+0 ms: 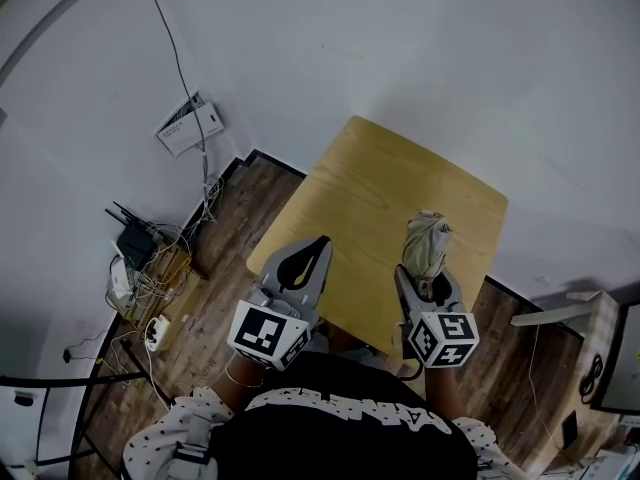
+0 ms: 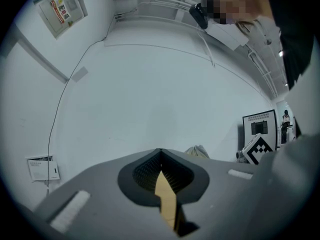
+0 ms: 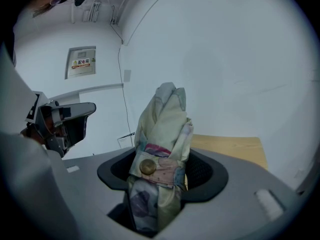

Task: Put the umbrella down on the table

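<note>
Folded umbrella (image 3: 162, 134), one: strapped shut and pinched in the right tongs (image 1: 424, 271). It pokes out ahead of them over the near right part of the tabletop (image 1: 375, 173), one; whether it touches the wood cannot be told. Left tongs (image 1: 318, 244): pressed together on nothing, over the near left edge. Tongs, two in all. Risk: if let go while aloft, or this close to the edge, the rounded bundle may roll off onto the floor.
</note>
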`<state>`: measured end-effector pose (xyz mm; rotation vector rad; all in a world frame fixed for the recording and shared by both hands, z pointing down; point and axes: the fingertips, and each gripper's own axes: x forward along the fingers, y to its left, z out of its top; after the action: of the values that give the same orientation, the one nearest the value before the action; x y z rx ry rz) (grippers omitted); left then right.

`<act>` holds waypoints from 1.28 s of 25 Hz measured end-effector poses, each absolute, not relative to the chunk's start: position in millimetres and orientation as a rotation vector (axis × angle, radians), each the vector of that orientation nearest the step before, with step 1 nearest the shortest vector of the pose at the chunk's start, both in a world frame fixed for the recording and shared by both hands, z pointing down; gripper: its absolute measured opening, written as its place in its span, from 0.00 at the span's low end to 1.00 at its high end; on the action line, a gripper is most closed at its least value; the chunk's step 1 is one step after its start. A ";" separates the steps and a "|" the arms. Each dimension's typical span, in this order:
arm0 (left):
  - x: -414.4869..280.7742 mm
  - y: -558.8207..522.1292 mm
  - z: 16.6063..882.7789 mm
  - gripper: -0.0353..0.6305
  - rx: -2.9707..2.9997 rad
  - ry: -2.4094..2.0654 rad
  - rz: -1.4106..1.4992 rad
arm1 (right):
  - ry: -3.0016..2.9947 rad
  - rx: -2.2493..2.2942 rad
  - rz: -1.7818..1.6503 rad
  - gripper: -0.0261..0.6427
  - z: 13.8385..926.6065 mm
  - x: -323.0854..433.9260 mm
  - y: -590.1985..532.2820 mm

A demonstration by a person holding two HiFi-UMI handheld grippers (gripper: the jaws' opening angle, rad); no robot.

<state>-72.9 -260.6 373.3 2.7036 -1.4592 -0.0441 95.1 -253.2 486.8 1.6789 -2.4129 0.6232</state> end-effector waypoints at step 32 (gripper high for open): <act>-79.4 -324.3 381.2 0.05 2.715 -1.407 -0.027 | -2.251 1.657 0.711 0.47 542.6 85.8 -305.8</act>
<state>-79.4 -324.3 381.2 2.7146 -1.4070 -0.0268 85.8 -305.8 542.6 1.6568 -2.2512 0.7111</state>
